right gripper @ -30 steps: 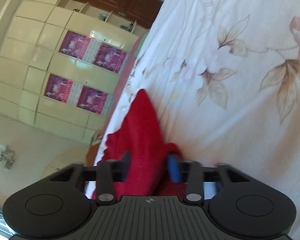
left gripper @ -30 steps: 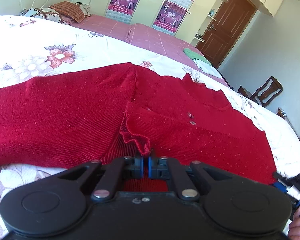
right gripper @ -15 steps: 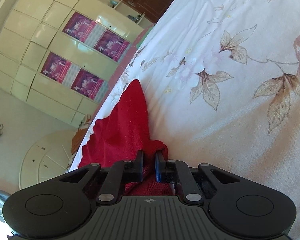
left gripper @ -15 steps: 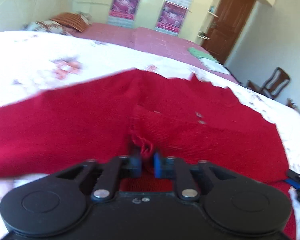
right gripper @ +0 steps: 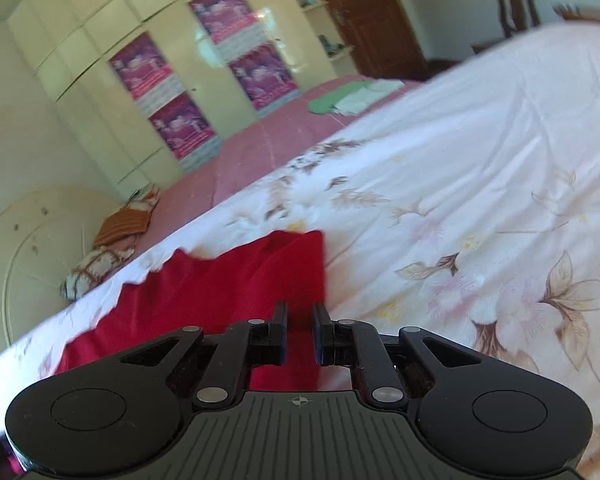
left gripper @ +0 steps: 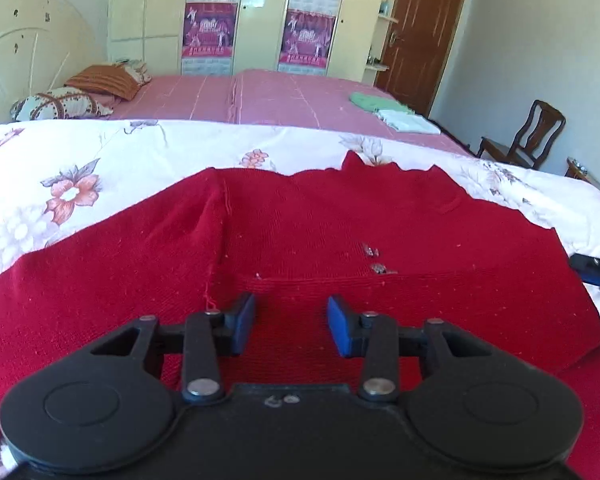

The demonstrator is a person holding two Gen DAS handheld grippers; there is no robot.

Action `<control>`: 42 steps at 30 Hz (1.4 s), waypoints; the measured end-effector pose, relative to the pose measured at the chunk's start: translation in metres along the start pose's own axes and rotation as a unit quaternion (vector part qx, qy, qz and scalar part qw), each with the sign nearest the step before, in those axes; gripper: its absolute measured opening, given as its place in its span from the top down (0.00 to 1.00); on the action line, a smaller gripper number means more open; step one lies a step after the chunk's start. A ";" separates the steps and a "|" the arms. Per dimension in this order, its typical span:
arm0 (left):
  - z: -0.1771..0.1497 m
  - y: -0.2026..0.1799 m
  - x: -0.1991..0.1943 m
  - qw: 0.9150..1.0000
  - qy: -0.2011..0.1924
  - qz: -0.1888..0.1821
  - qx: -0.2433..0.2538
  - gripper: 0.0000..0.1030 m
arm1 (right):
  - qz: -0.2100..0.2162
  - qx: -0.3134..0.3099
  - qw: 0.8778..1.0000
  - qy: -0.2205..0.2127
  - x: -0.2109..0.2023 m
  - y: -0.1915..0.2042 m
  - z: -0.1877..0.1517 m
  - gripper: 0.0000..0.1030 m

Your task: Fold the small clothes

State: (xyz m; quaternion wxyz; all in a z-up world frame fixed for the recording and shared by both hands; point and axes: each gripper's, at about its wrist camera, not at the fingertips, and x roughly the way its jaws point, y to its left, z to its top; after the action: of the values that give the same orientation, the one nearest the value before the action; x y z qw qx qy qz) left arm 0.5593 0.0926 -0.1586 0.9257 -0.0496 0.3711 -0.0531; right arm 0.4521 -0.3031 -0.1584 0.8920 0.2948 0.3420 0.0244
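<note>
- left gripper (left gripper: 291,320) spread wide over the red knit sweater (left gripper: 340,232) — holding nothing
- right gripper (right gripper: 300,334) slightly parted, sweater edge between its fingers, not clamped
- floral bedsheet (right gripper: 480,168) underneath

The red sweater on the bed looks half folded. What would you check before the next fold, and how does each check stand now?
1. Left gripper let go of the red sweater: ok, jaws wide apart, nothing between them.
2. Right gripper free: cannot tell, narrow gap with red cloth right behind it.
3. Bottom hem folded up flat: ok, its edge runs straight across below the buttons.
4. Sleeves folded in: not ok, the left one spreads out over the floral bedsheet.
5. Sweater fully on the bed: ok in both views.
</note>
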 end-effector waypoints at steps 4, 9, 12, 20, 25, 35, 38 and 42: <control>-0.002 -0.004 0.000 1.000 -0.002 0.007 0.009 0.62 | 0.044 0.058 0.997 0.008 0.020 -0.027 0.015 0.38; -0.002 0.000 -0.002 1.000 -0.009 0.007 -0.007 0.60 | 0.058 0.029 0.998 0.020 0.029 -0.023 0.022 0.65; -0.003 -0.005 0.001 0.999 -0.004 0.031 0.016 0.59 | 0.052 -0.003 0.998 0.020 0.029 -0.022 0.020 0.94; -0.001 -0.013 -0.011 0.998 -0.018 0.051 0.031 0.58 | 0.020 -0.033 0.999 0.011 0.023 -0.021 0.018 0.83; -0.009 -0.051 -0.040 0.997 -0.055 0.008 0.051 0.56 | 0.040 -0.109 0.993 -0.012 -0.031 0.000 0.000 0.93; -0.033 -0.077 -0.033 0.997 -0.023 0.013 0.076 0.49 | 0.006 -0.214 0.977 0.010 -0.043 0.034 -0.045 1.00; -0.043 -0.075 -0.021 0.997 -0.010 0.014 0.074 0.44 | -0.001 -0.231 0.973 0.015 -0.049 0.037 -0.057 1.00; -0.038 -0.068 -0.044 0.998 -0.023 0.011 0.052 0.39 | -0.008 -0.211 0.975 0.069 -0.035 0.035 -0.059 1.00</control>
State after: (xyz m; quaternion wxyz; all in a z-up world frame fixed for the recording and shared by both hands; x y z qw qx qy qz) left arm 0.4974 0.0292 -0.1470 0.9358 0.0013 0.3471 -0.0614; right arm 0.3941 -0.2528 -0.1534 0.9084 0.0951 0.3924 0.1089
